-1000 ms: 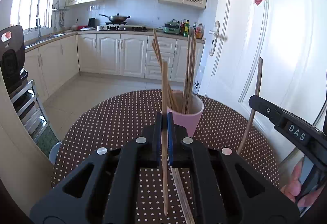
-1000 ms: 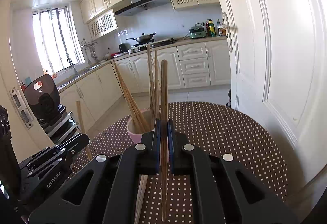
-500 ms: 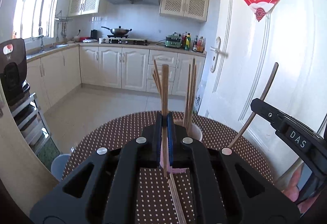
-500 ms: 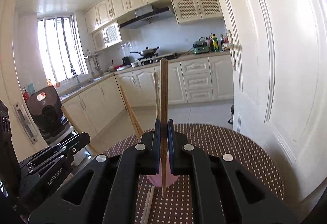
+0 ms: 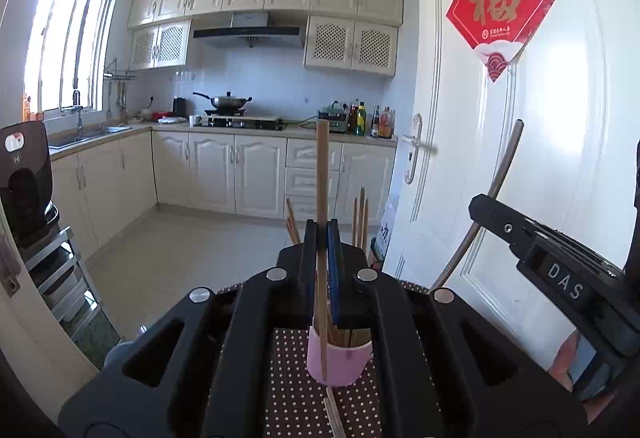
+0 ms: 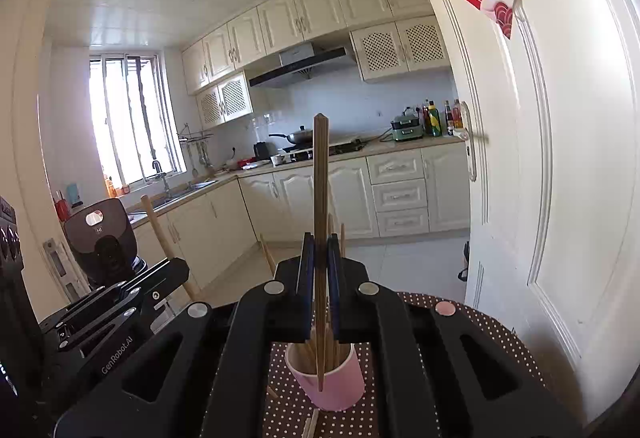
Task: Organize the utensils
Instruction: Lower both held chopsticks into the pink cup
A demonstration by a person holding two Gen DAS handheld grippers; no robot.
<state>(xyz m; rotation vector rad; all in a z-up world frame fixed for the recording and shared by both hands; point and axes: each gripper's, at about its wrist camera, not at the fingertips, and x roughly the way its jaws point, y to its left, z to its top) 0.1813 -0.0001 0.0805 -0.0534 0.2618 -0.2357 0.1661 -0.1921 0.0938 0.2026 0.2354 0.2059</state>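
Observation:
My left gripper (image 5: 323,238) is shut on a wooden chopstick (image 5: 322,174) held upright, its lower tip hanging in front of the pink cup (image 5: 344,364). The cup holds several chopsticks (image 5: 360,214). In the right wrist view my right gripper (image 6: 320,244) is shut on another upright chopstick (image 6: 320,178), its tip just above the same pink cup (image 6: 340,388). Each gripper shows in the other's view: the right gripper (image 5: 496,216) with its chopstick (image 5: 504,170), the left gripper (image 6: 176,272) with its chopstick (image 6: 158,230).
The cup stands on a round table with a brown dotted cloth (image 6: 500,330). Loose chopsticks (image 5: 334,414) lie on the cloth near the cup. A white door (image 5: 520,158) stands close on the right. Kitchen cabinets and a floor lie beyond.
Both grippers have risen with their chopsticks. The cup and table have dropped low in both views, and the chopstick tips now hang at about cup height.

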